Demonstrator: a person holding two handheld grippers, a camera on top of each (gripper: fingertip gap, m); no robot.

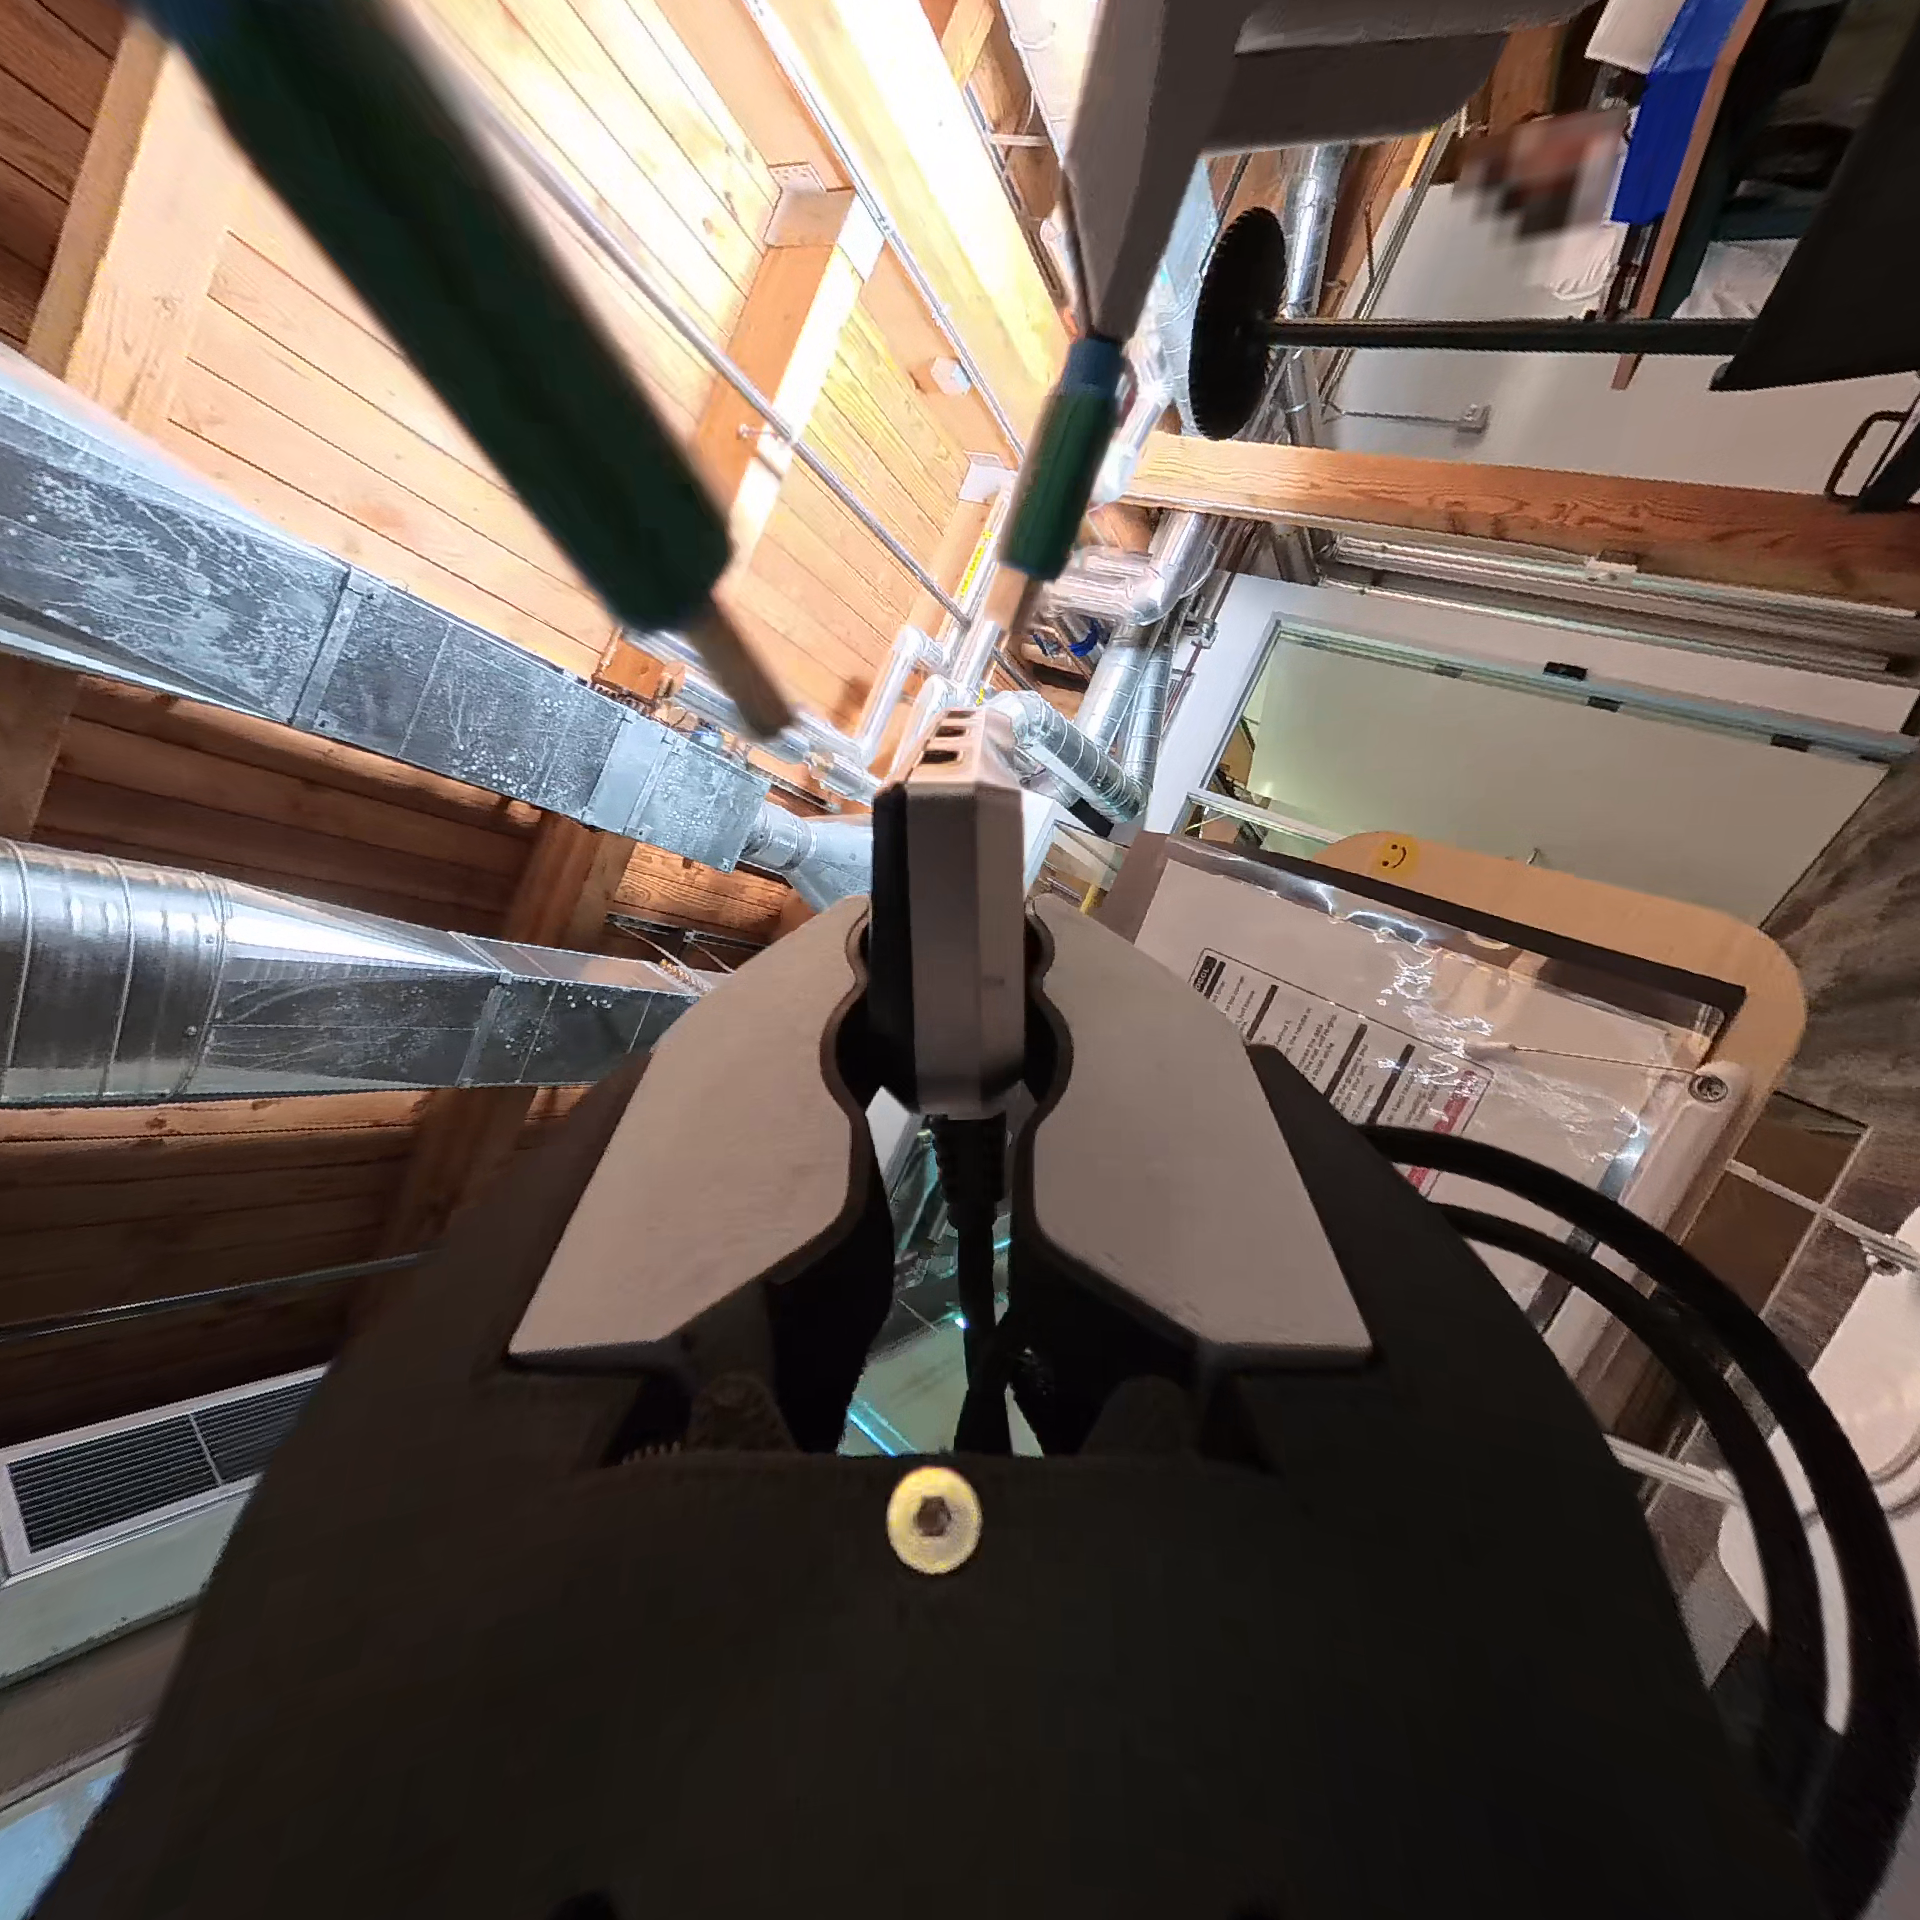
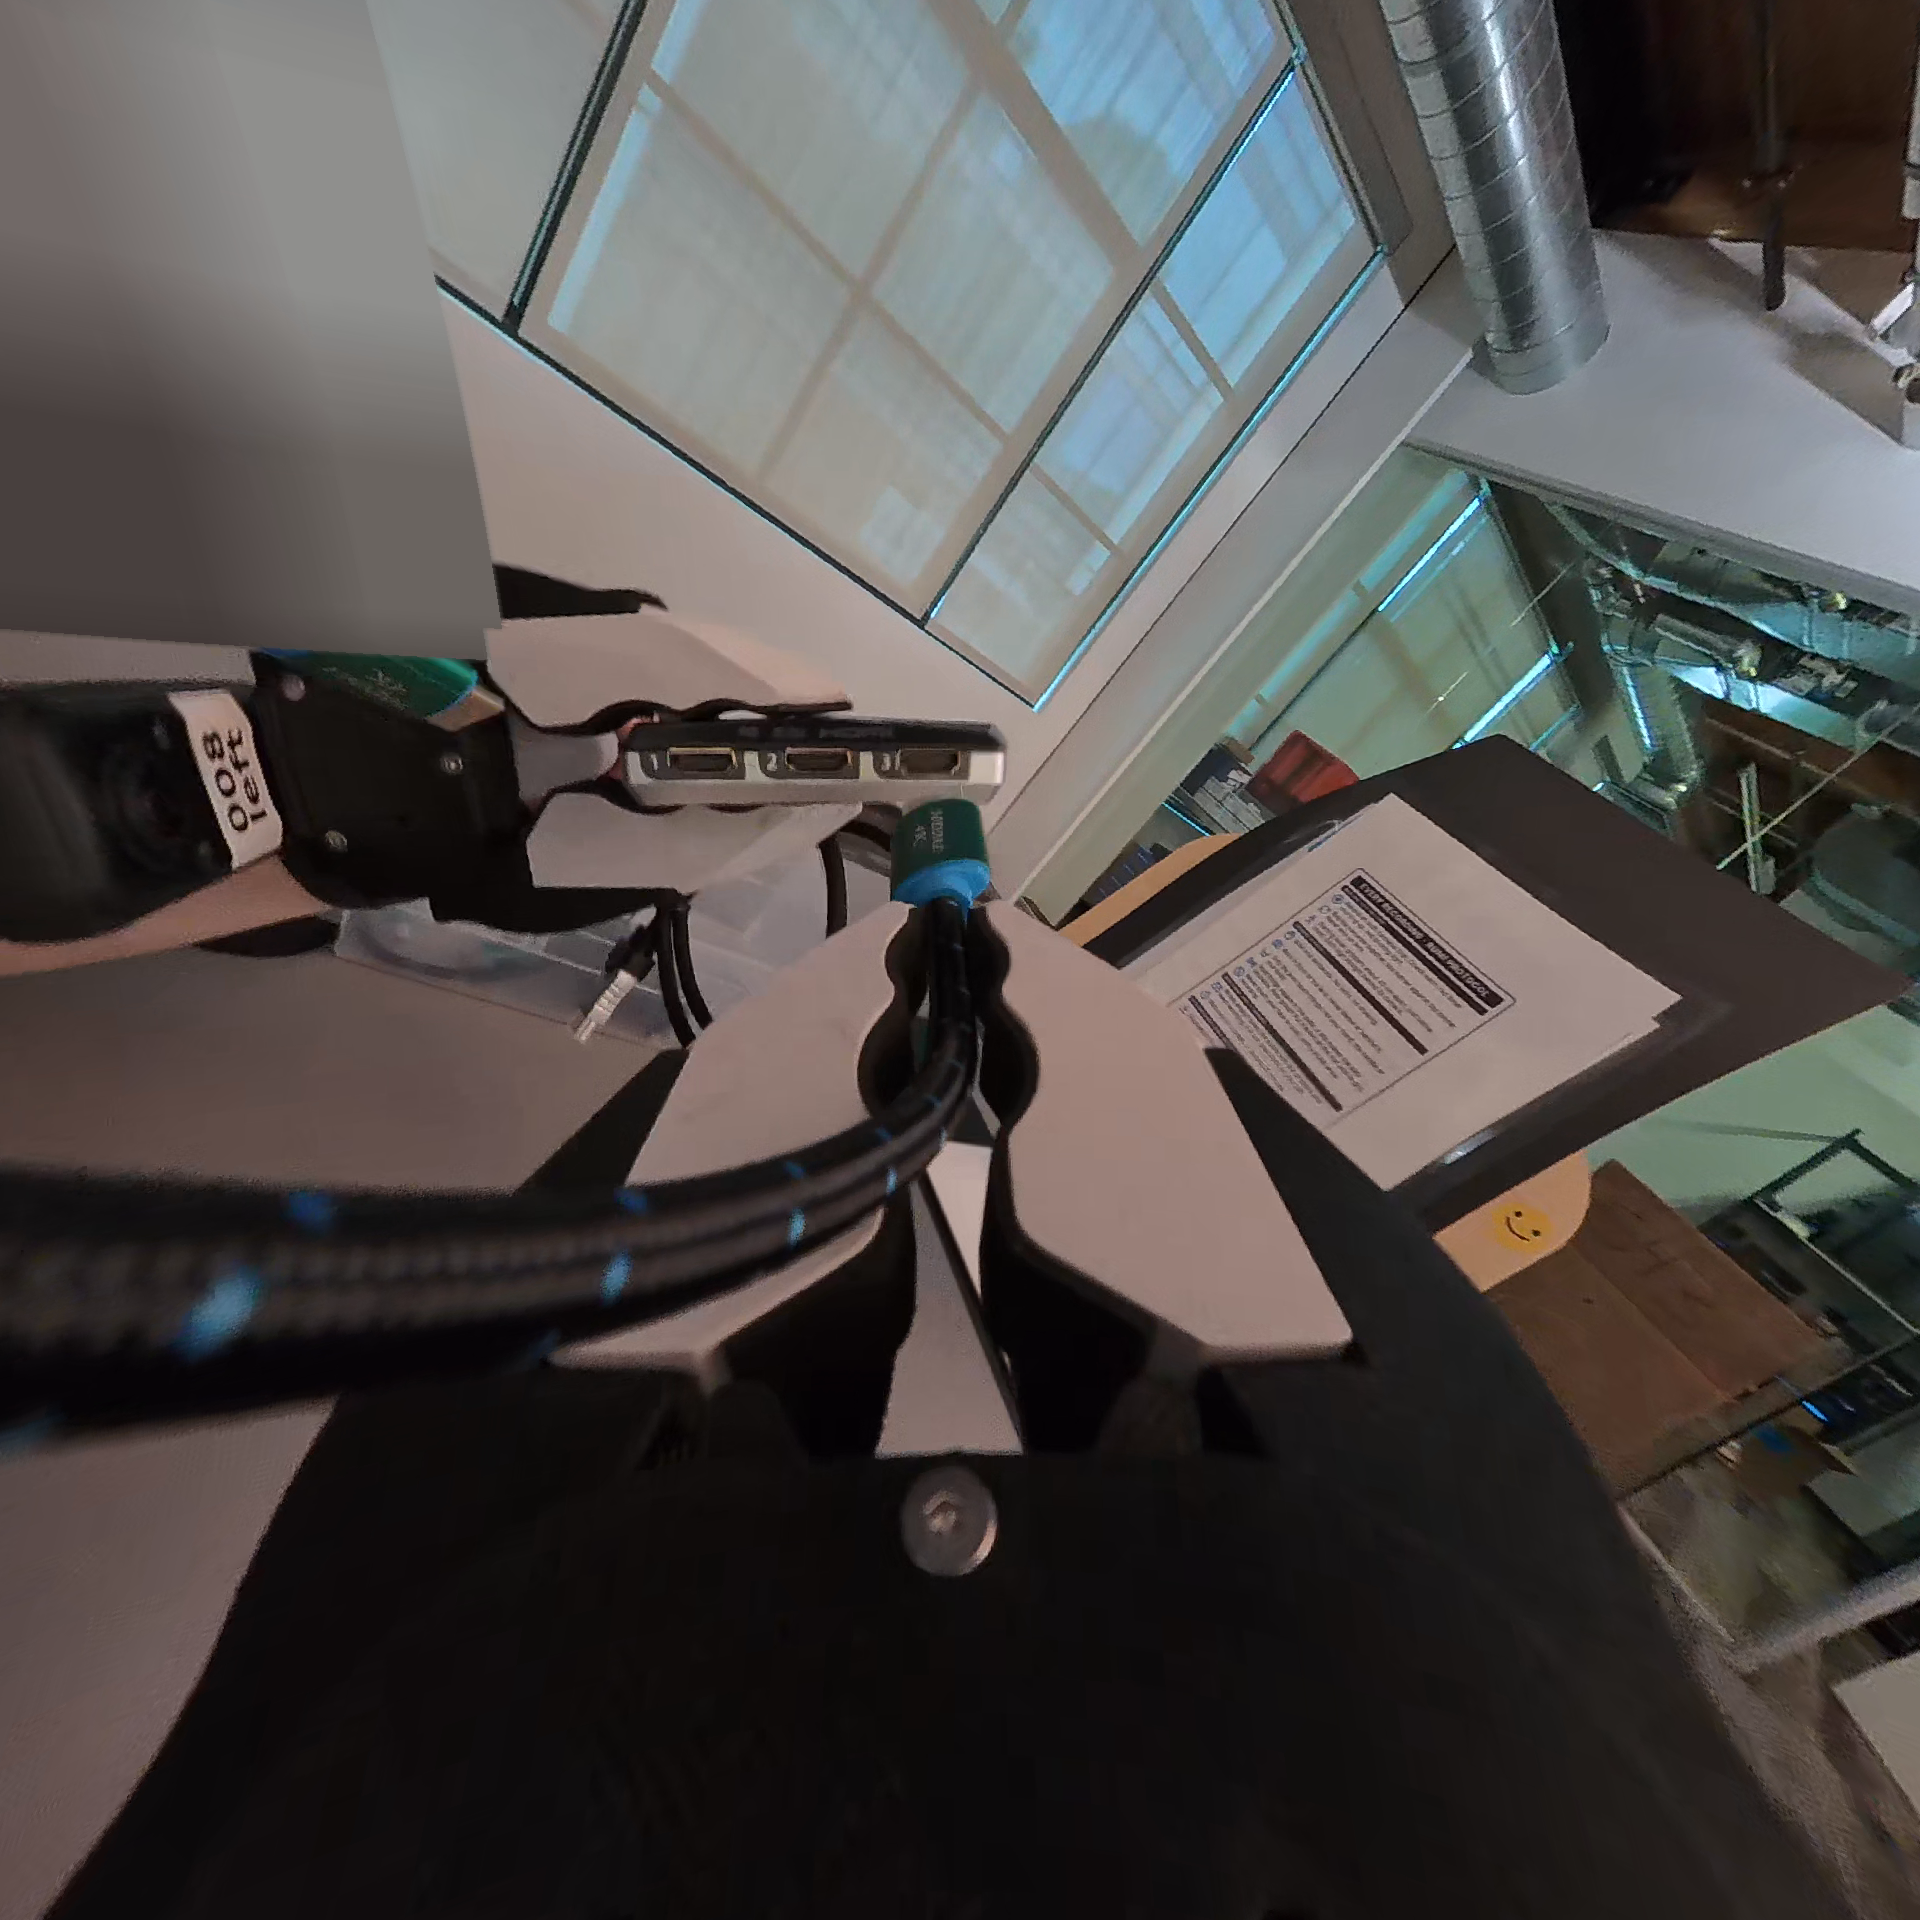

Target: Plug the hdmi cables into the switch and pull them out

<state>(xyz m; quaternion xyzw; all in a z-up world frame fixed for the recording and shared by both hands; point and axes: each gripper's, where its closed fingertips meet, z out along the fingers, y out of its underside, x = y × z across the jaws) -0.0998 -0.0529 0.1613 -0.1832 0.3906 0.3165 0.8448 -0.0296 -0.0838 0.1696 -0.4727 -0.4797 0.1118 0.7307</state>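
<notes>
My left gripper [image 1: 948, 925] is shut on a grey HDMI switch [image 1: 951, 935], held edge-on with its ports facing away. In the right wrist view the switch [image 2: 821, 764] shows three empty ports, gripped by the left gripper [image 2: 582, 764]. My right gripper [image 2: 945, 935] is shut on black-and-blue braided cable [image 2: 623, 1236] just behind a green HDMI plug [image 2: 940, 842]. The plug's tip sits just below the rightmost port, not inserted. This plug [image 1: 1060, 468] also shows in the left wrist view. A second green plug [image 1: 468, 312] hangs loose close to the left gripper; it also shows in the right wrist view [image 2: 416, 681].
The switch's own black cable [image 1: 977, 1247] runs back through the left jaws, and black cable loops [image 1: 1714, 1403] hang at the right. A board with a printed sheet [image 2: 1382, 997] stands right of the grippers. Metal ducts [image 1: 312, 644] and a window [image 2: 935, 312] lie beyond.
</notes>
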